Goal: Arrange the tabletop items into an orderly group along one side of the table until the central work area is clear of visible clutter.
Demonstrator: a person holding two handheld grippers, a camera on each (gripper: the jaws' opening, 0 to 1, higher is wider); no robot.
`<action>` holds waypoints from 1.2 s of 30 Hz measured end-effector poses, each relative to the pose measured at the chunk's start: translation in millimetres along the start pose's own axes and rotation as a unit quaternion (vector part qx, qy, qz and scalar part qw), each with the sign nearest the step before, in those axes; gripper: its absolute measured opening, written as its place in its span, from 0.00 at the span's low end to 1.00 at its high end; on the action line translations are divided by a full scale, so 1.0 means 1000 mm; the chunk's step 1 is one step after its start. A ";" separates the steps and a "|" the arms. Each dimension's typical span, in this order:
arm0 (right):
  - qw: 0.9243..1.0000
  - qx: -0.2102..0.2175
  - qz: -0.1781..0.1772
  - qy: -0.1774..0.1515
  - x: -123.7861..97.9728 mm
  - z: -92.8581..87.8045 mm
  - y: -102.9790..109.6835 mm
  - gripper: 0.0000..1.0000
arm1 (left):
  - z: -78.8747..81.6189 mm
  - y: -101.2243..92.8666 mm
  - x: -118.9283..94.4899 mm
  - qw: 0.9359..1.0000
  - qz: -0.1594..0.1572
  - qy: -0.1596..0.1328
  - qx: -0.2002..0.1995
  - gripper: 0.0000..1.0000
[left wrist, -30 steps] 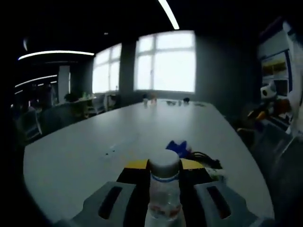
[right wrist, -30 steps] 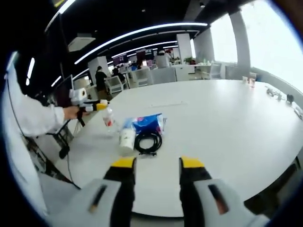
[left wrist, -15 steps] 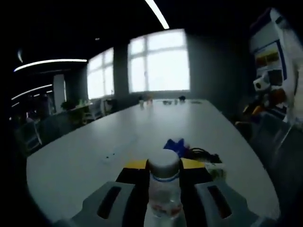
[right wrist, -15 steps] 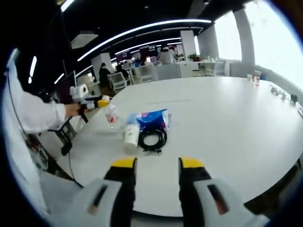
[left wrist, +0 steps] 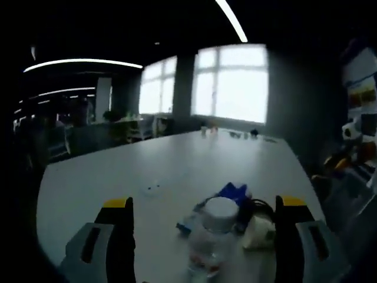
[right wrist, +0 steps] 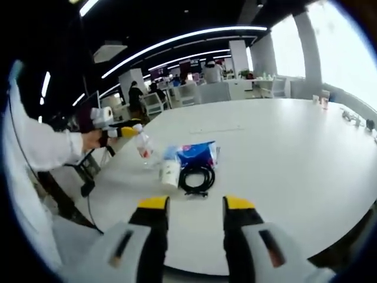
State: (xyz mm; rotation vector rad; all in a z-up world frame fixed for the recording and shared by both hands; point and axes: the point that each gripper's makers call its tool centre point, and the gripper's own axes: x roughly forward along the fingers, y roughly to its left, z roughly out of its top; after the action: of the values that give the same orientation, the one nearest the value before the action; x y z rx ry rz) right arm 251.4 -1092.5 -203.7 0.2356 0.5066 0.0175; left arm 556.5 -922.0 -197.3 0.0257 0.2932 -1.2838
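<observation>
In the left gripper view my left gripper is open, its yellow-tipped jaws spread wide. A clear water bottle with a white cap stands on the white table between them, touching neither. Just beyond it lie a blue pack, a black coiled cable and a white roll. In the right gripper view my right gripper is open over the near table edge, nothing between its jaws. Ahead lie the white roll, the cable, the blue pack and the bottle, with the left gripper at its top.
A person's white sleeve holds the left gripper at the table's left edge. Small items sit at the table's far end by the windows. Office chairs and desks stand beyond the table. The table spreads wide to the right.
The left jaws have opened wide and let go of the bottle, which now stands free between them. The right gripper has barely moved.
</observation>
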 end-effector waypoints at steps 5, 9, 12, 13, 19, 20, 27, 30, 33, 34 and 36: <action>1.000 0.002 0.000 -0.008 -0.006 0.003 0.000 0.35 | 0.000 -0.010 -0.008 1.000 0.014 -0.003 0.002 0.97; 1.000 0.012 0.003 -0.016 -0.012 0.005 0.000 0.38 | 0.005 -0.019 -0.013 1.000 0.021 -0.012 0.008 0.97; 1.000 0.016 0.002 -0.019 -0.013 0.004 -0.002 0.39 | 0.006 -0.022 -0.020 0.999 0.041 -0.011 0.005 0.97; 1.000 0.018 0.003 -0.019 -0.013 0.005 -0.002 0.40 | 0.008 -0.022 -0.024 0.998 0.060 -0.025 -0.009 0.97; 0.999 0.031 0.004 -0.034 -0.015 0.011 -0.002 0.42 | -0.001 -0.051 -0.033 0.998 0.059 -0.026 -0.022 0.97; 0.999 0.028 0.004 -0.034 -0.015 0.011 -0.001 0.43 | -0.003 -0.056 -0.035 0.998 0.057 -0.023 -0.021 0.97; 0.999 0.015 0.003 -0.033 -0.023 0.007 -0.001 0.45 | -0.005 -0.069 -0.047 0.997 0.068 -0.030 -0.024 0.97; 0.999 0.010 0.001 -0.037 -0.025 0.010 -0.006 0.46 | -0.010 -0.068 -0.055 0.996 0.084 -0.028 -0.028 0.97; 0.999 0.005 -0.004 -0.043 -0.025 0.014 -0.012 0.46 | -0.016 -0.072 -0.060 0.996 0.083 -0.023 -0.025 0.97; 0.999 0.003 -0.005 -0.045 -0.025 0.015 -0.014 0.46 | -0.018 -0.073 -0.062 0.996 0.083 -0.020 -0.024 0.97; 0.999 0.003 -0.006 -0.047 -0.026 0.018 -0.017 0.46 | -0.020 -0.075 -0.065 0.996 0.085 -0.013 -0.021 0.97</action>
State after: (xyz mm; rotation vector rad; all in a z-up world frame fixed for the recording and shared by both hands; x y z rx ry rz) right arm 236.4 -1115.0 -179.7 0.2386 0.4146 -0.0063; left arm 465.0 -879.3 -191.1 -0.0019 0.2894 -1.1089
